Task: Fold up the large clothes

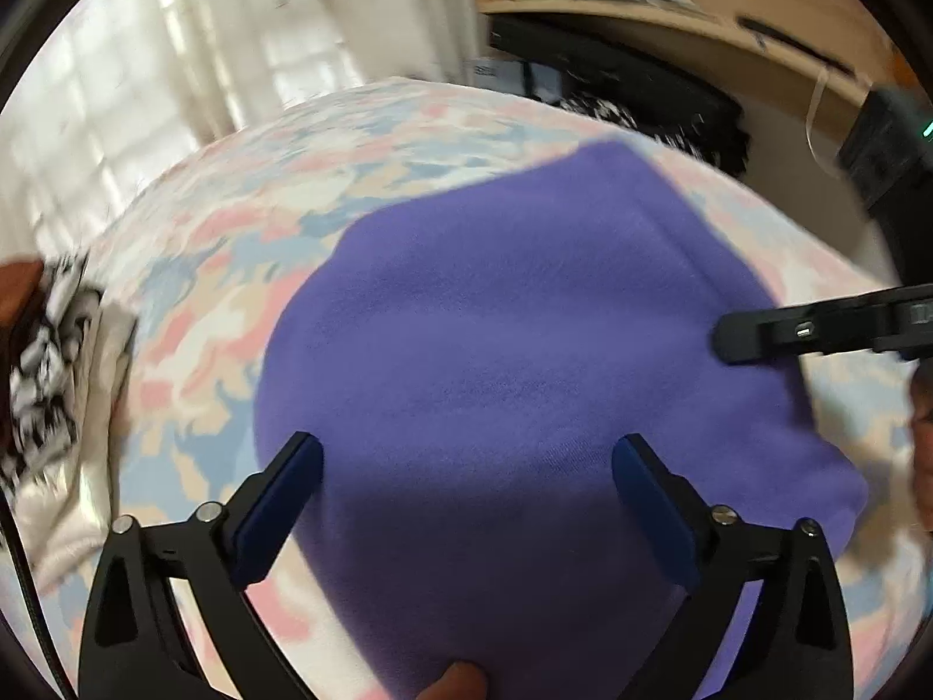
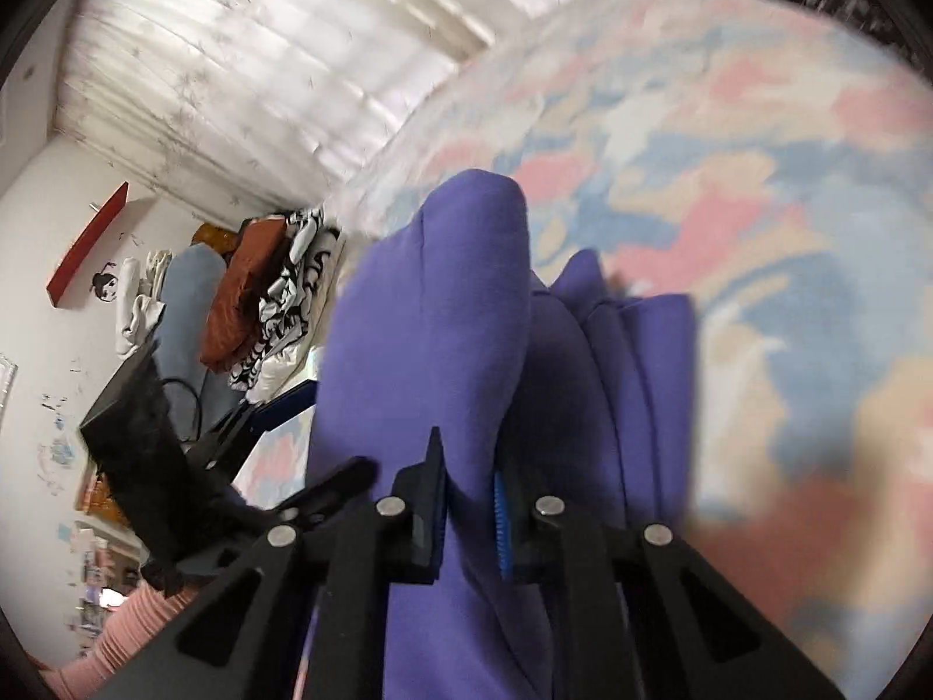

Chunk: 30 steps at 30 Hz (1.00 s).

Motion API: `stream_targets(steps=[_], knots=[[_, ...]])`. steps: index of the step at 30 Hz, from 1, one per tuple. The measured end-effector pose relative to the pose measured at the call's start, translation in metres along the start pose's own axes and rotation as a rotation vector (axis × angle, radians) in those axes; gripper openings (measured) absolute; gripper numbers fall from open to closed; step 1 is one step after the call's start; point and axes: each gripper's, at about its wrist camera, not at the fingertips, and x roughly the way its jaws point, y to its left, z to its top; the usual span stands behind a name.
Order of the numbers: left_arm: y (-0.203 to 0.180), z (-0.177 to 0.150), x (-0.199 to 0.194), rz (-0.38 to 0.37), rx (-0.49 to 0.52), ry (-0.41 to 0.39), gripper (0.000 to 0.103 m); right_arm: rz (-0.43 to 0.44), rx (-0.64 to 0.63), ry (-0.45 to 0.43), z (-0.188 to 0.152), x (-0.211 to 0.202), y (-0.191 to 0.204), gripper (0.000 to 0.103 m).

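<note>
A purple garment (image 1: 525, 361) lies folded flat on a bed with a pink, blue and cream patterned cover (image 1: 245, 221). My left gripper (image 1: 466, 461) hovers over the garment's near part, jaws wide apart with nothing between them. My right gripper (image 1: 735, 338) reaches in from the right edge at the garment's right side. In the right wrist view a thick bunch of the purple garment (image 2: 425, 315) rises between the blue pads, and my right gripper (image 2: 471, 501) is shut on it. Folded purple layers (image 2: 635, 385) lie just to the right.
A pile of clothes, black-and-white and rust coloured (image 2: 274, 286), lies at the bed's far end. White curtains (image 1: 175, 46) hang behind the bed. A wooden desk (image 1: 700, 17) with papers and dark items below stands beyond the bed's right corner. A fingertip (image 1: 455, 679) shows at the bottom.
</note>
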Motion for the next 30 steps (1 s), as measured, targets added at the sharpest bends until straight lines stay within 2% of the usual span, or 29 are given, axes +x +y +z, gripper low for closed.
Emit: stream_targets(steps=[4, 6, 11, 16, 19, 23, 27, 30], knots=[[-0.034, 0.006, 0.025, 0.132, 0.111, 0.064, 0.103, -0.146, -0.021, -0.023, -0.011, -0.007, -0.002, 0.012], [-0.036, 0.008, 0.033, 0.150, 0.123, 0.082, 0.103, -0.194, 0.019, 0.000, -0.012, 0.005, -0.022, 0.012], [-0.034, 0.008, 0.053, 0.173, 0.115, 0.102, 0.103, -0.162, 0.135, 0.006, -0.014, 0.035, -0.058, 0.012], [-0.036, 0.006, 0.058, 0.183, 0.117, 0.076, 0.103, -0.122, 0.187, -0.033, -0.021, 0.034, -0.073, 0.012], [-0.036, 0.002, 0.049, 0.190, 0.104, 0.037, 0.103, -0.121, 0.190, -0.031, -0.021, 0.034, -0.070, 0.013], [-0.034, 0.004, 0.026, 0.170, 0.069, 0.026, 0.103, -0.176, 0.164, 0.004, -0.015, 0.028, -0.053, 0.020], [-0.023, -0.002, -0.020, 0.167, -0.040, -0.018, 0.103, -0.260, 0.090, -0.003, -0.012, 0.000, -0.022, 0.021], [-0.015, -0.023, -0.046, 0.162, -0.106, -0.003, 0.103, -0.253, 0.028, -0.027, -0.018, -0.022, 0.000, 0.021]])
